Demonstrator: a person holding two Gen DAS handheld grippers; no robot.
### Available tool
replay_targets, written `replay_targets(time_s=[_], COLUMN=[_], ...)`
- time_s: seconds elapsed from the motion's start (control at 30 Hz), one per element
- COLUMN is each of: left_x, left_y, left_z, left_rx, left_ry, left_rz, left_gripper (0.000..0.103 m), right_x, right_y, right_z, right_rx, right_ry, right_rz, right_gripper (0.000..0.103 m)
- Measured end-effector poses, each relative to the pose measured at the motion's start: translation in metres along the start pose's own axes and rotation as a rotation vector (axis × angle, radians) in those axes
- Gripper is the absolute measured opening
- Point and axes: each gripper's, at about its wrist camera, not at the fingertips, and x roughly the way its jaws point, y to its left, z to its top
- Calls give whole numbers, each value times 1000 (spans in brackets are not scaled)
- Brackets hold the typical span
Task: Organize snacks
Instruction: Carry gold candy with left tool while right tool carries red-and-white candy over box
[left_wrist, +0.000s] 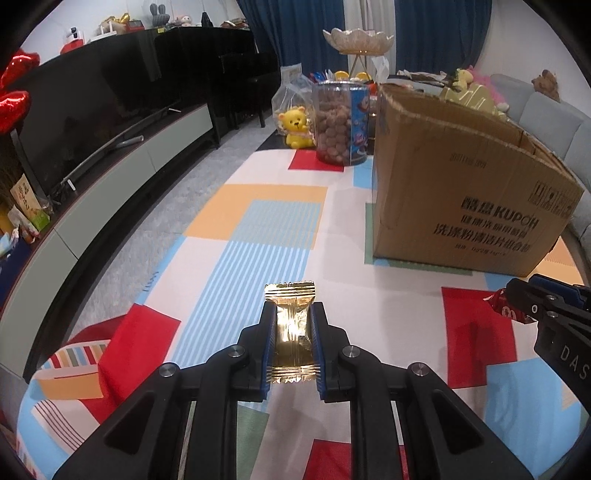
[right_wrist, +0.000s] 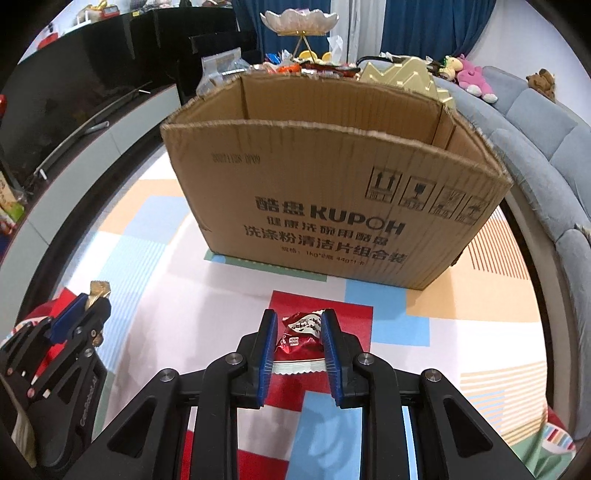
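My left gripper (left_wrist: 293, 314) is shut on a gold foil snack packet (left_wrist: 291, 328), held above the patterned tablecloth (left_wrist: 266, 236). The right gripper (right_wrist: 298, 319) is shut on a red snack packet (right_wrist: 301, 341), also lifted off the cloth. An open brown cardboard box (right_wrist: 332, 206) stands just beyond the right gripper; the same cardboard box (left_wrist: 461, 184) lies ahead and to the right of the left one. In the left wrist view the right gripper (left_wrist: 511, 297) shows at the right edge with the red packet (left_wrist: 498, 301). In the right wrist view the left gripper (right_wrist: 90, 301) appears at lower left, the gold packet (right_wrist: 99, 288) poking out.
A clear tub of brown round snacks (left_wrist: 340, 125) and a yellow bear toy (left_wrist: 295, 125) stand at the table's far end. A TV and low cabinet (left_wrist: 110, 155) run along the left. A grey sofa (right_wrist: 546, 147) with plush toys curves along the right.
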Motion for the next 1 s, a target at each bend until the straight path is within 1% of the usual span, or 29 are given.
replay_targets(time_s=[0.4,0.77,1.0], left_x=[-26,-51,-65], left_y=[0,-7,-15], left_z=[16,39,54], left_rx=[0,8,17], left_ry=[-34,-87,-103], left_rz=[-7,-13,-26], left_gripper=[19,19,19], right_x=[-23,-54,-70], right_y=[3,-6,-12], right_z=[8,16,24], right_rx=[-3,11,17], right_ry=[-57,-116,-149], right_rz=[10,14,14], right_gripper=[26,26,26])
